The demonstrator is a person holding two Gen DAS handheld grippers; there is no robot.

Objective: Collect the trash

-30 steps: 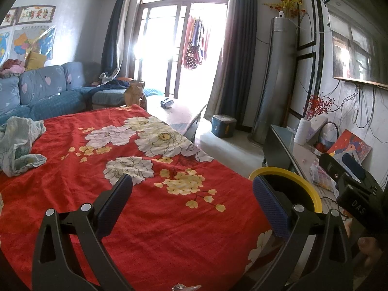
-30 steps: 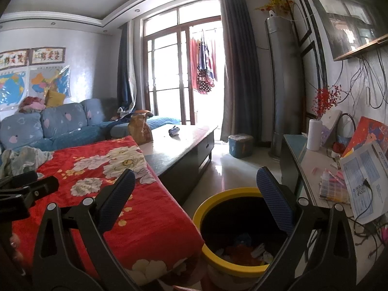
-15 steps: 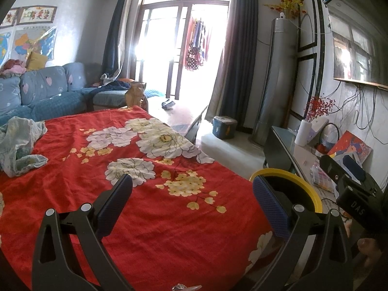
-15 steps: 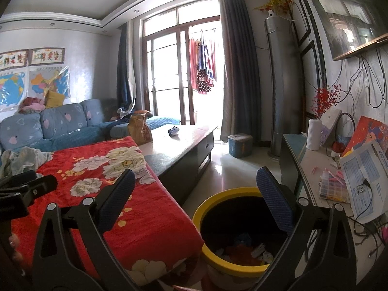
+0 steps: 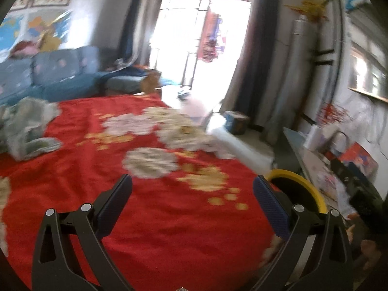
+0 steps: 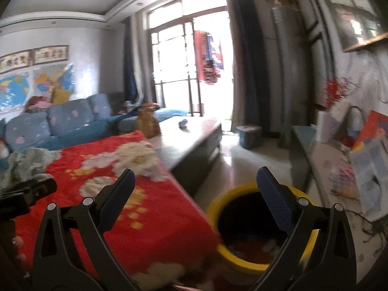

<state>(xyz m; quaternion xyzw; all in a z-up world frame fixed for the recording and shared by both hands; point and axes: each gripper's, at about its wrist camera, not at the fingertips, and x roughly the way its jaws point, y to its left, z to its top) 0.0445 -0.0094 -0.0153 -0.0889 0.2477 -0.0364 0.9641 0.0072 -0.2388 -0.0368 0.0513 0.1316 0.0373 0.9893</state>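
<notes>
A yellow-rimmed trash bin (image 6: 226, 249) stands on the floor by the corner of the red flowered cloth (image 6: 150, 230); red, white and blue scraps lie at its bottom. My right gripper (image 6: 195, 198) hangs open and empty above the cloth's edge, with its right finger over the bin. My left gripper (image 5: 192, 201) is open and empty over the red cloth (image 5: 157, 218), with the bin's rim (image 5: 312, 191) just right of it. Both views are blurred. No loose trash shows on the cloth. The other gripper's body appears at each view's side edge.
A crumpled grey-green cloth (image 5: 26, 126) lies at the cloth's far left. A dark coffee table (image 6: 194, 143) carries an orange bag (image 6: 148, 123). A blue sofa (image 6: 58, 123) stands behind. A cluttered side cabinet (image 6: 339, 169) lines the right wall, and a small blue box (image 6: 249, 135) sits on the floor.
Both views have gone blurry and shifted: the grippers have swung, the scene sliding right and down a little. Both stay open and empty.
</notes>
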